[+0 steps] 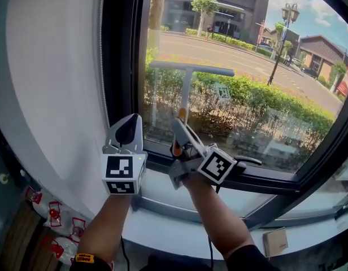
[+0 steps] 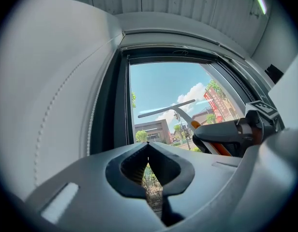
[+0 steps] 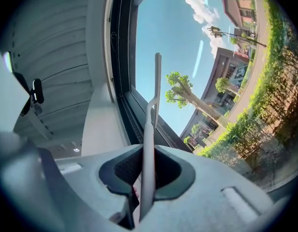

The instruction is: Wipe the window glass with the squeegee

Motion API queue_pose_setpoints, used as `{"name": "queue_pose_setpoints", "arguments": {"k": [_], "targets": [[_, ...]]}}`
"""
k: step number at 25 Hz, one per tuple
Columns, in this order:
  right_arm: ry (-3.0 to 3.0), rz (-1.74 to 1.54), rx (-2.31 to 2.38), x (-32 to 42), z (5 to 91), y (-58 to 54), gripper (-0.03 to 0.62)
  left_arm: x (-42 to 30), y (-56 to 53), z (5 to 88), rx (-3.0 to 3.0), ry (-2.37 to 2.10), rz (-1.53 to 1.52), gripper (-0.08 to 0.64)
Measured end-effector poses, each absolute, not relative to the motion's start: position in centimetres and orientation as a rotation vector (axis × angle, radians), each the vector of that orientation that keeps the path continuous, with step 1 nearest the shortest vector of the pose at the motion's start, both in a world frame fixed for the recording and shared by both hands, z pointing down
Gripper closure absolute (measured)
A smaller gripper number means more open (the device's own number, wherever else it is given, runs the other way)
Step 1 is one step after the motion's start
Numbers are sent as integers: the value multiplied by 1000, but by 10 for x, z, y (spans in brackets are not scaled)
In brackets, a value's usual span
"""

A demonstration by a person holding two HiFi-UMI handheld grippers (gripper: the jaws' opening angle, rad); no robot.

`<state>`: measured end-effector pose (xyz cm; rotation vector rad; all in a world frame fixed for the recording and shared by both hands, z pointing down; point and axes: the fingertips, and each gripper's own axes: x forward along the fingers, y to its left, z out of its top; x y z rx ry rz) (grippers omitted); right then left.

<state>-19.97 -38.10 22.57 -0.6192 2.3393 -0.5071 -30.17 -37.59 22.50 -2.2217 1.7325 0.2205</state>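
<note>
Squeegee (image 1: 189,71), pale grey T-shaped blade on a thin grey shaft with an orange section near the grip, stands upright in front of the window glass (image 1: 259,55), blade horizontal across the left part of the pane; whether the blade touches the glass is not clear. Right gripper (image 1: 179,130) is clamped on the shaft low down, just above the black window frame (image 1: 124,49). Right gripper view shows it best: shaft (image 3: 150,124) runs straight up between the dark pads (image 3: 124,170), both pressing it, blade seen edge-on. Left gripper (image 1: 128,122) is held just beside it, to the left, pointing up, apart from the squeegee. Left gripper view has its tips (image 2: 148,146) met with nothing between, and the blade (image 2: 166,108) against sky beyond, orange part by the right gripper. Only the head view gives the pale sill (image 1: 162,195), white padded wall panel (image 1: 55,83) on the left, small brown box (image 1: 275,241) lower right, and both marker cubes (image 1: 122,174).
</note>
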Motion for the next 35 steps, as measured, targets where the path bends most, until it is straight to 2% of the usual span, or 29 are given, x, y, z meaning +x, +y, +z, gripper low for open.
{"name": "queue_pose_setpoints", "arguments": {"k": [4, 10, 15, 28, 35], "targets": [[2324, -603, -600, -206, 267, -371, 548, -299, -378, 269, -2294, 1745, 179, 554], [2300, -860, -674, -205, 380, -361, 548, -291, -390, 340, -2412, 1772, 81, 554], [2285, -935, -719, -202, 421, -354, 548, -278, -396, 370, -2452, 1762, 10, 554], [2342, -924, -785, -193, 441, -353, 548, -264, -409, 397, -2493, 1769, -45, 554], [2385, -754, -734, -180, 388, -334, 548, -243, -401, 347, -2448, 1702, 64, 554]]}}
